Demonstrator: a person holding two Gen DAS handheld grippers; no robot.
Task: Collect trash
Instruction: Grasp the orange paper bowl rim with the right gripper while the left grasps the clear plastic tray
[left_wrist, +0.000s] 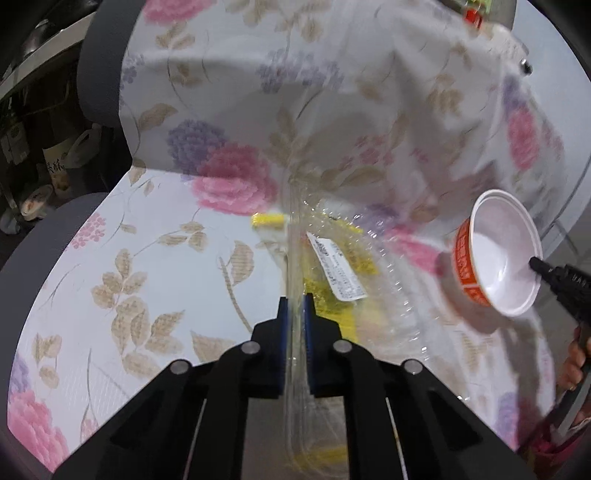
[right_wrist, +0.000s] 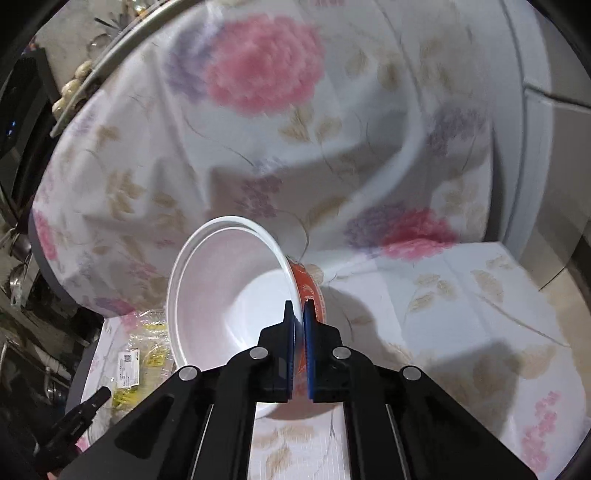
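The left hand-held gripper (left_wrist: 294, 306) is closed on the rim of a clear, crinkled plastic food tray (left_wrist: 373, 291), the thin edge being pinched between the blue pads (left_wrist: 282, 332). A white printed label (left_wrist: 334, 267) and yellow wrappers (left_wrist: 267, 220) are seen through and beside the tray, which lies over the worktop covered by a floral cloth with pink and purple blooms (left_wrist: 155, 258).

The right hand-held gripper (right_wrist: 299, 314) is closed on the wall of a round disposable bowl, white inside and orange outside (right_wrist: 229, 295); one pad is set inside the rim and the other against the orange face. The bowl is tilted on its side, its mouth turned toward the left gripper, above the floral cloth (right_wrist: 461, 295).

In the left wrist view the same bowl (left_wrist: 506, 254) is seen to the right of the tray, well apart from it, with the right gripper's black finger (left_wrist: 543, 267) at its rim. Part of a person's hand (left_wrist: 574, 363) is visible on that gripper's handle.
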